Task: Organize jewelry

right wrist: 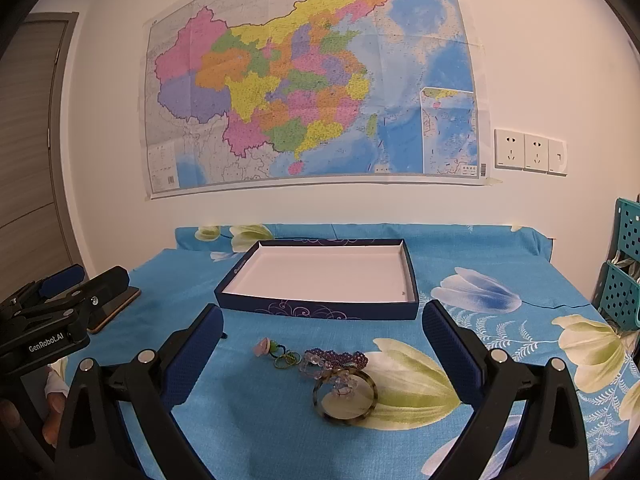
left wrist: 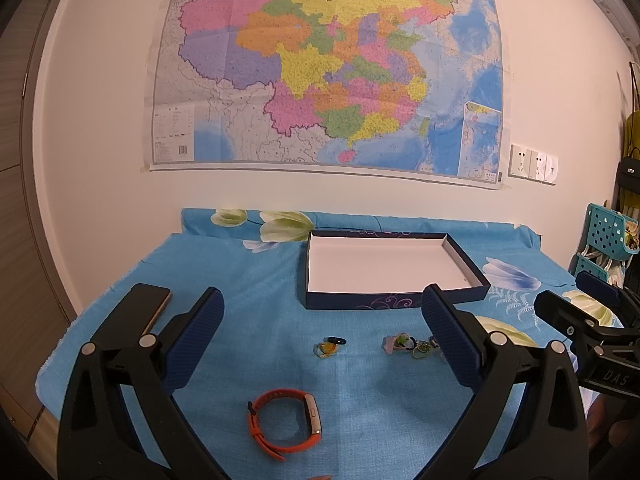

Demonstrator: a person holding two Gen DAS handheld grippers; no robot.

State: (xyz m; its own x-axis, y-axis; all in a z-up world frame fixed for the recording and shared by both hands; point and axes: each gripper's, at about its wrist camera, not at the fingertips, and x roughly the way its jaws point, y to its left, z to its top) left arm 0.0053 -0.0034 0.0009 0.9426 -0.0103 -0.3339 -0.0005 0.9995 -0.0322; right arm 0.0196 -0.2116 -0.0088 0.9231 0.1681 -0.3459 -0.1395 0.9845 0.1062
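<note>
- The step in hand looks like the first pick: every piece lies loose on the blue floral cloth (left wrist: 360,392) over the counter, and the shallow dark-blue box (right wrist: 320,308) beyond the fingers holds nothing that can be seen.
- The left gripper (left wrist: 322,340) hovers above the cloth with its fingers (left wrist: 200,328) spread wide, gripping nothing and touching nothing.
- Between those fingers and nearer the camera than the tips lies the orange wristband (left wrist: 286,424); ahead of it sits a small ring cluster (left wrist: 328,347), and a second tangle of rings (left wrist: 408,346) lies just inside the right-hand finger.
- The right gripper (right wrist: 322,340) is likewise released, fingers wide apart and empty.
- Between its fingers lies the brown bangle (right wrist: 345,397), touching a clear bead piece and a purple beaded bracelet (right wrist: 340,358) just ahead; a pink-and-green ring bunch (right wrist: 276,354) lies towards the left-hand finger.
- To do the pick well, each gripper would best take one piece at a time, lowering the fingers astride a band's rim and closing across it rather than on the flat.
- The bangle overlaps the beads, so lifting it slowly would help avoid dragging its neighbours.
- The tiny rings may slip between the pads; a low, square approach suits them.
- The box lies straight ahead of both grippers, so the carry is a short forward reach over its near wall.
</note>
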